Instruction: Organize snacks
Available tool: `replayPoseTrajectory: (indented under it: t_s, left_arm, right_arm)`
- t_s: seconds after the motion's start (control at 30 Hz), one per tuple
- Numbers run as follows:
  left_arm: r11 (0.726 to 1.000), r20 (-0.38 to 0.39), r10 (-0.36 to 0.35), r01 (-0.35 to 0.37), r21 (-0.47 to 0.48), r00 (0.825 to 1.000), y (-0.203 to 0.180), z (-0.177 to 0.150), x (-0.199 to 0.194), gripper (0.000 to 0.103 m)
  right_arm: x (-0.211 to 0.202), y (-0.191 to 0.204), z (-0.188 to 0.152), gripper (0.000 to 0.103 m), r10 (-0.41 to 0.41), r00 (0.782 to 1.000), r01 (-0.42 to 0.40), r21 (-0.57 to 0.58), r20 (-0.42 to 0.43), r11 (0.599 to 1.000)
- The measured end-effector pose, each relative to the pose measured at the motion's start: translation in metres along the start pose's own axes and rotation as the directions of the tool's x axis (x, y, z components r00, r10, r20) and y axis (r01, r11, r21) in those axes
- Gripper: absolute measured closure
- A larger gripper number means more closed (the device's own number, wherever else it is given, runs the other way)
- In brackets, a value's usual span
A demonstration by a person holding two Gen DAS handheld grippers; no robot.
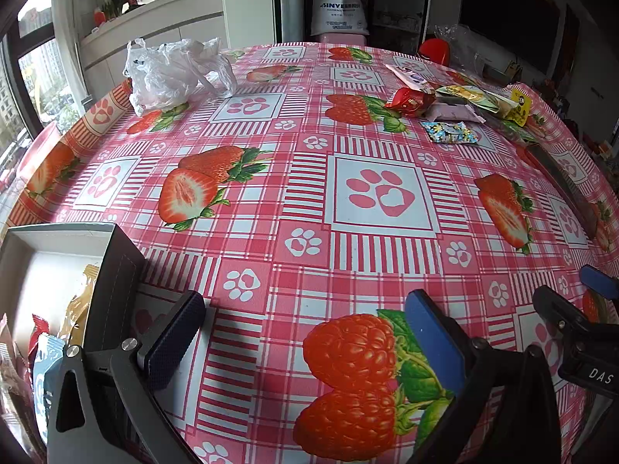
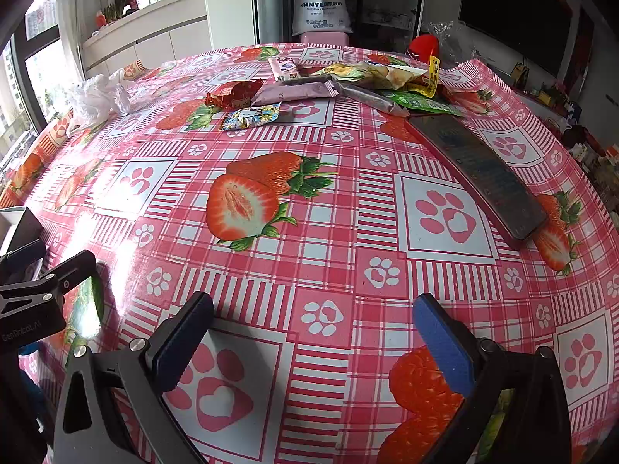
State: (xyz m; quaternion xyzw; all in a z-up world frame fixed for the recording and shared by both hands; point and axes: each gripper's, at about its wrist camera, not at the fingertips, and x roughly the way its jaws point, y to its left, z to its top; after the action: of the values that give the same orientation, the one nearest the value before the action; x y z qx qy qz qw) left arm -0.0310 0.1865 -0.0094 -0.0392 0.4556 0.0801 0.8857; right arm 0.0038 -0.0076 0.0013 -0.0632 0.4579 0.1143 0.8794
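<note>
A pile of snack packets (image 1: 460, 102) lies at the far right of the table; in the right wrist view the pile (image 2: 329, 85) is far ahead, with a red wrapper (image 2: 232, 94), a pink bar (image 2: 294, 92) and a small blue flowered packet (image 2: 251, 116) nearest. A dark box (image 1: 50, 263) at my left holds several packets. My left gripper (image 1: 305, 332) is open and empty above the tablecloth beside the box. My right gripper (image 2: 313, 332) is open and empty over the near table.
A phone (image 2: 479, 170) lies right of centre in the right wrist view. A crumpled white plastic bag (image 1: 174, 73) sits at the far left. A red object (image 1: 435, 50) stands at the far edge. The right gripper (image 1: 580, 321) shows at the left view's right edge.
</note>
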Motion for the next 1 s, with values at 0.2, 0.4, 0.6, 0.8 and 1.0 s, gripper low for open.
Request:
replayPoseTrajectory:
  t_s: [0.2, 0.4, 0.6, 0.8, 1.0]
  left_arm:
    - [1.000, 0.000, 0.001, -0.001, 0.000, 1.000, 0.000, 0.000, 0.000, 0.000]
    - [1.000, 0.000, 0.001, -0.001, -0.001, 1.000, 0.000, 0.000, 0.000, 0.000]
    - [1.000, -0.014, 0.004, -0.004, -0.001, 1.000, 0.000, 0.002, 0.001, 0.000]
    - [1.000, -0.252, -0.004, 0.011, 0.024, 0.968, 0.001, 0.021, 0.006, 0.000]
    - [0.998, -0.286, 0.006, 0.013, 0.063, 0.958, 0.006, 0.036, -0.034, 0.000]
  right_arm:
    - [0.000, 0.000, 0.000, 0.000, 0.000, 1.000, 0.000, 0.000, 0.000, 1.000]
    - [0.000, 0.000, 0.000, 0.000, 0.000, 1.000, 0.000, 0.000, 0.000, 1.000]
    - [0.000, 0.000, 0.000, 0.000, 0.000, 1.000, 0.000, 0.000, 0.000, 1.000]
    - [0.004, 0.001, 0.006, 0.000, -0.013, 1.000, 0.013, 0.023, -0.011, 1.000]
    - [0.023, 0.022, 0.049, 0.000, 0.145, 0.927, -0.131, 0.064, -0.345, 0.989]
